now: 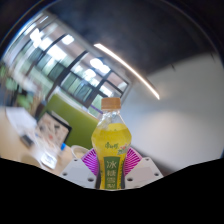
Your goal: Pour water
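Looking along the hand-held gripper (110, 172), the bottle (110, 140) sits dead centre in the lower middle of the frame, upright, right between the two fingers. It's a clear plastic bottle with yellow liquid in it, an orange cap (111, 103) on top, and a green and yellow label (110, 168) round the lower part. The pink pads (92, 160) show on both sides of the label and look pressed right up against it, so I'd say the gripper is clamped on the bottle. The bottom of the bottle is cut off below the fingers, so I can't tell whether it's resting on anything.

The whole view is tipped upward, so the upper half is mostly ceiling (150, 50) with long light strips (125, 70) running from upper middle out to the right, plus a row of bright windows (60, 55) across the upper left. Below the windows, at middle left, there's a green wall panel (78, 112). In the lower left there's a white surface (22, 135) with some stuff on it, including what looks like a dark framed screen (52, 130), but it's too small to make out more. The cap is still on the bottle.
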